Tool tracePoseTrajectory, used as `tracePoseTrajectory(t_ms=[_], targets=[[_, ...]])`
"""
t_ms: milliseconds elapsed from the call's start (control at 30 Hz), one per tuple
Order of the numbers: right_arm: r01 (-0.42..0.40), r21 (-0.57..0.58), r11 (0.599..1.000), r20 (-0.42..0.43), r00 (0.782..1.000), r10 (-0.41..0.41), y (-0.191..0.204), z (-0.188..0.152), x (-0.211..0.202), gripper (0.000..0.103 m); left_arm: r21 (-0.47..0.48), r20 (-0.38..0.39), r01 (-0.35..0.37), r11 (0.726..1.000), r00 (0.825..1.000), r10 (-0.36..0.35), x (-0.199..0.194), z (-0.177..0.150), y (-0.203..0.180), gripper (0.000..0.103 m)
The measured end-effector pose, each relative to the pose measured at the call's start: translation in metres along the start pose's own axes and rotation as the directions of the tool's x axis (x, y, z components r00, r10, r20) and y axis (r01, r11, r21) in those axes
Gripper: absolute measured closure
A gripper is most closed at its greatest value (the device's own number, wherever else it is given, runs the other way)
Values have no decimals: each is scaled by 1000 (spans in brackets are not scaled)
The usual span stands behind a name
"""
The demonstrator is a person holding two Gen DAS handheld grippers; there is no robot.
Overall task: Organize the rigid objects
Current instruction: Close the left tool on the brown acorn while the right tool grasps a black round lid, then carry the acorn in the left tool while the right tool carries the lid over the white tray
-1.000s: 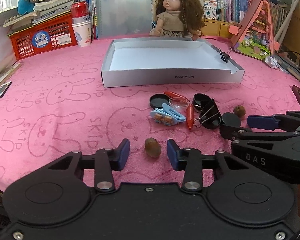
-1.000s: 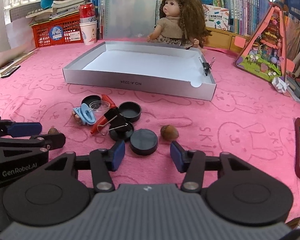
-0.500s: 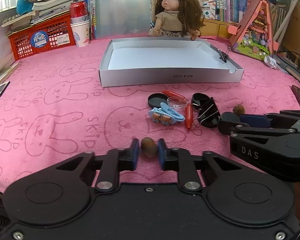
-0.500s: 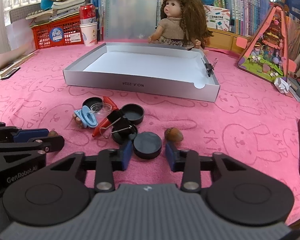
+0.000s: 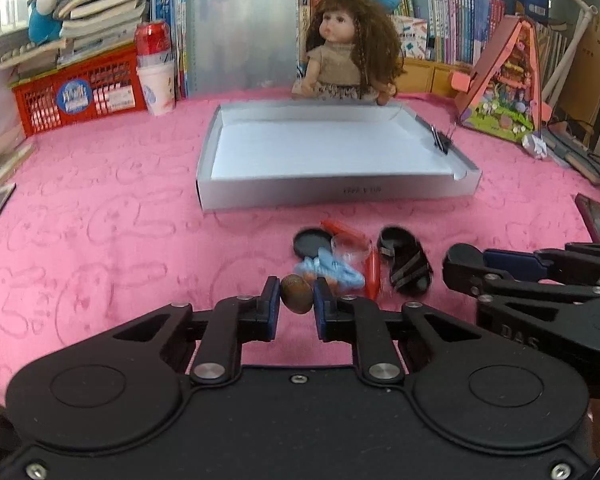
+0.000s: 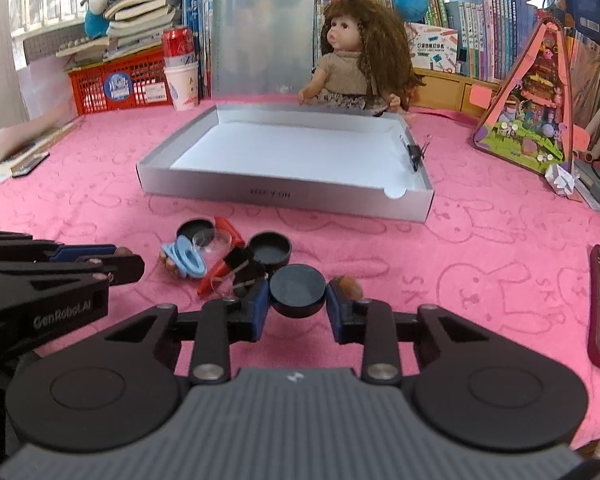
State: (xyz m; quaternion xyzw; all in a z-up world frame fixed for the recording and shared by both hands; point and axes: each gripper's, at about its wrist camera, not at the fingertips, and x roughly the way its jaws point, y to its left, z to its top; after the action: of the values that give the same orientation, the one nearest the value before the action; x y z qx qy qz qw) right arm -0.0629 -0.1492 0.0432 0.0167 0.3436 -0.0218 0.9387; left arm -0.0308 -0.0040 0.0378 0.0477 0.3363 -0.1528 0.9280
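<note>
1. left hand-held gripper [image 5: 296, 300]: its blue pads have just drawn together and now pinch a small brown oval nut [image 5: 297, 293] from both sides, low over the pink bunny-print cloth on the bench [image 5: 100, 200].
2. right hand-held gripper [image 6: 298, 298]: it too has just narrowed, and its blue pads clamp a round black plastic cap [image 6: 298, 289] by its edges.
3. second brown nut [image 6: 348, 286] lies just beside the right pad of the right hand-held gripper, partly hidden by it.
4. just beyond both, a loose cluster on the cloth: light blue plastic clip [image 6: 186, 258], red pen-like piece [image 6: 216, 274], clear round lid [image 6: 210, 238], black binder clip [image 6: 242, 268], open black cap [image 6: 270, 248], flat black disc [image 6: 194, 228]. several touch or overlap; exact contacts unclear.
5. farther back: shallow grey cardboard box with white floor [image 6: 284, 194], open side up, nothing lying inside; a small black binder clip [image 6: 414, 156] is fixed on its right wall.
6. behind the box: curly brown-haired doll [image 6: 360, 60], seated upright.
7. far left: red plastic basket [image 6: 116, 80].
</note>
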Motion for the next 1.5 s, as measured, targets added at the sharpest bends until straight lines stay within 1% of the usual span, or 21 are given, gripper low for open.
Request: tracePoseTrajectory(t_ms=[67,200,333,433,533,633,767,867,967,1100,1167,1233,1400,1500], targets=[[1,2,1000,13,1000,-1,-3,5,-3,67,10,15,4,1000,1000,-4,0,8,1,86],[0,21,1000,34,999,0,-14,18,-6,67,-6,22,31,1000,999,-30,5,26,7,86],[4,35,999,53,999,-6,-25,33,-5,67,0,41,38,999,998,-38,10,43,10,86],[18,18,1000,73,997,-19,-30,44,-3,67,-7,39,64,998,997,-64,16,57,15,86],[13,24,1000,73,997,-15,-35,55,3,67,7,35,64,998,997,-64,25,68,16,86],[-1,37,999,65,998,-1,-41,65,11,67,13,23,68,998,997,-68,35,80,18,86],[13,30,999,62,998,-15,-44,75,24,67,1,7,79,997,997,-79,50,92,20,86],[12,25,1000,56,998,-14,-45,82,34,67,17,4,75,997,997,-75,61,102,19,86],[8,25,1000,53,999,-10,-46,89,45,67,9,-10,74,997,997,-74,76,114,18,86],[8,46,999,43,999,-10,-53,102,62,67,-7,-27,66,998,997,-66,98,131,19,86],[18,62,998,38,999,-20,-57,108,72,67,-5,-33,48,999,998,-48,110,138,19,86],[20,75,997,33,999,-23,-61,113,81,67,-5,-37,37,999,999,-37,120,143,20,86],[16,97,995,15,1000,-18,-67,123,101,67,-29,-76,38,999,996,-40,146,155,22,86],[18,96,995,9,1000,-19,-69,128,110,67,-25,-82,39,999,996,-41,155,157,21,86]])
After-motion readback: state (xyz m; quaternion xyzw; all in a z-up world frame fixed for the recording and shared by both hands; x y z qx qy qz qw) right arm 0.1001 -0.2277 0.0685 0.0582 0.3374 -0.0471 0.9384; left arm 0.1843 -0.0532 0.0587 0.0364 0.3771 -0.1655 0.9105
